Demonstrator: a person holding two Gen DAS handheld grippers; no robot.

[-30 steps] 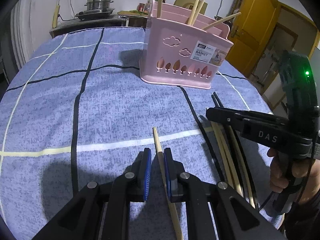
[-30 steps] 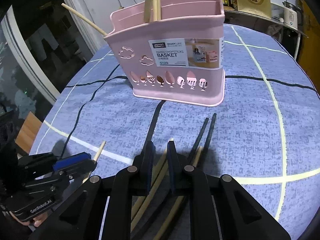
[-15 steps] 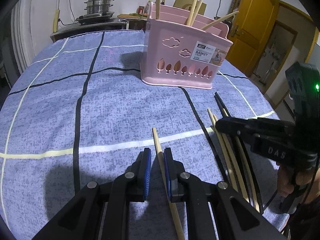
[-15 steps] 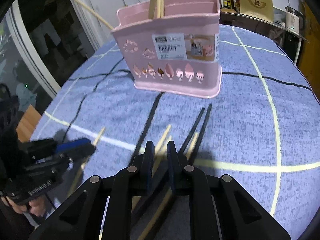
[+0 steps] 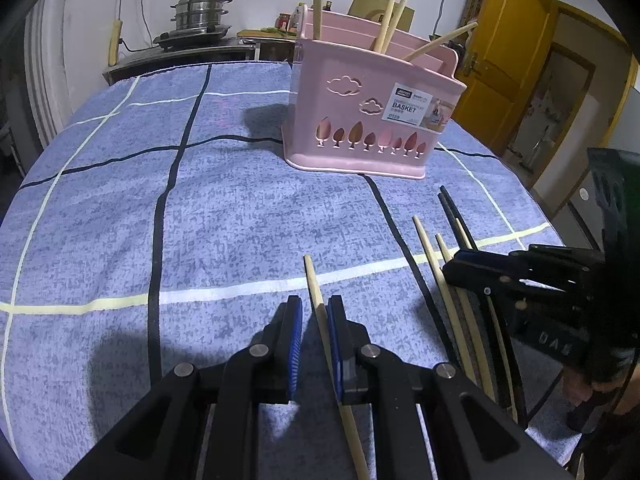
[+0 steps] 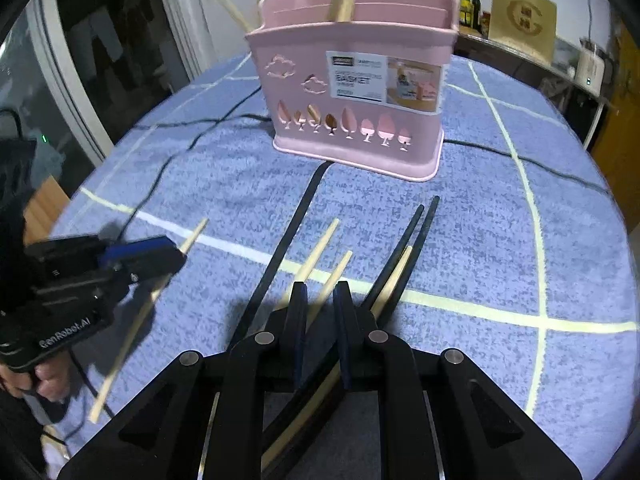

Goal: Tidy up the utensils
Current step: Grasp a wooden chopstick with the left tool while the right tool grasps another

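Note:
A pink utensil basket (image 5: 360, 112) (image 6: 356, 92) stands on the blue checked tablecloth, with several wooden chopsticks upright in it. My left gripper (image 5: 314, 312) is open, its fingers on either side of a single wooden chopstick (image 5: 314, 284) that lies on the cloth. My right gripper (image 6: 320, 300) is open and sits low over a bundle of wooden chopsticks (image 6: 320, 248) and black chopsticks (image 6: 412, 232); one wooden chopstick lies between its fingers. The right gripper also shows in the left wrist view (image 5: 460, 268), and the left gripper in the right wrist view (image 6: 160, 256).
The tablecloth (image 5: 120, 208) covers a round table whose edge curves close on the right (image 6: 600, 240). A steel steamer pot (image 5: 202, 12) stands on a counter behind. A yellow door (image 5: 508, 60) is at the right.
The right gripper has drawn back and lowered toward the near end of the chopstick bundle. The left gripper has stayed around its chopstick.

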